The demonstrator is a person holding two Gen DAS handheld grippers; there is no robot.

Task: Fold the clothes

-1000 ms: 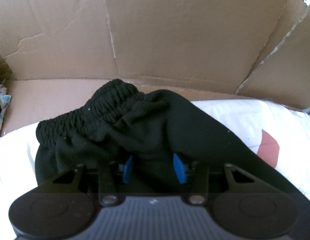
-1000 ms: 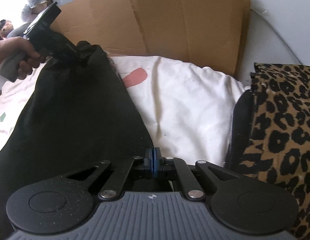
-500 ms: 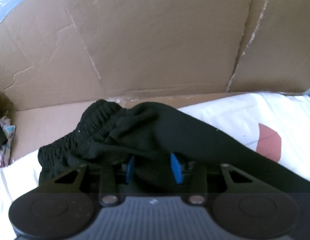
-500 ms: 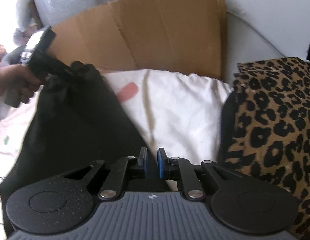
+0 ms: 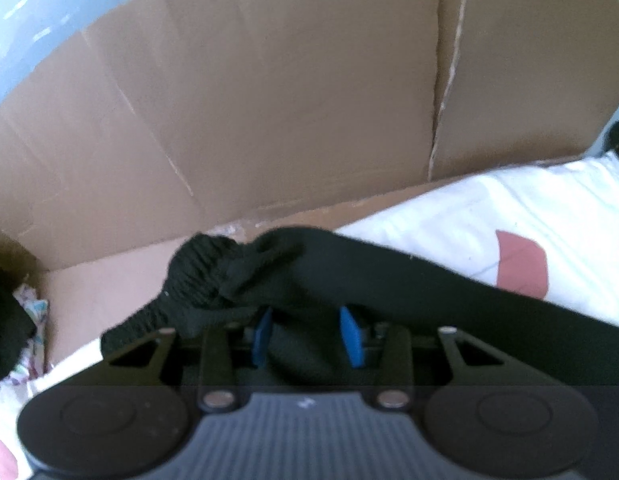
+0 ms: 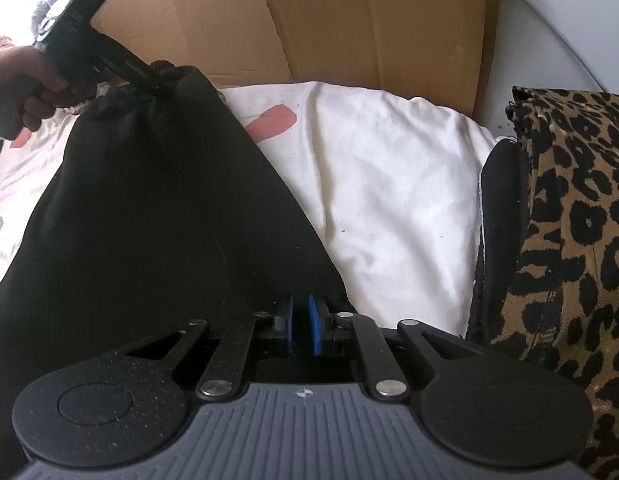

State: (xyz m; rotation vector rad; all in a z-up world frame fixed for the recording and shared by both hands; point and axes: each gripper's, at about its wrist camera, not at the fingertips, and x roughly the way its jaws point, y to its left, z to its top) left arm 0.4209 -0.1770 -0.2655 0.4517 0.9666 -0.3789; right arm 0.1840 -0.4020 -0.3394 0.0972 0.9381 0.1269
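A pair of black shorts (image 5: 389, 280) lies stretched over a white sheet (image 5: 509, 208). My left gripper (image 5: 305, 314) is shut on a bunched fold just below the elastic waistband (image 5: 201, 268) and holds it up off the sheet. The right wrist view shows that left gripper (image 6: 159, 84) at the upper left, with a person's hand (image 6: 25, 80) around its handle and the shorts (image 6: 149, 220) hanging down from it. My right gripper (image 6: 300, 314) sits at the shorts' near hem. Its jaws are opening, a narrow gap shows between the blue pads, and they press on no cloth.
A cardboard wall (image 5: 269, 100) stands behind the bed, also seen as cardboard (image 6: 369, 20) in the right wrist view. A leopard-print cloth (image 6: 569, 220) with a black edge lies at the right. The white sheet (image 6: 389, 180) has a pink patch (image 6: 273, 120).
My right gripper's pads, pressed together a second ago, now stand slightly apart at the hem. My left gripper has rolled and lifted, bunching the waistband more tightly.
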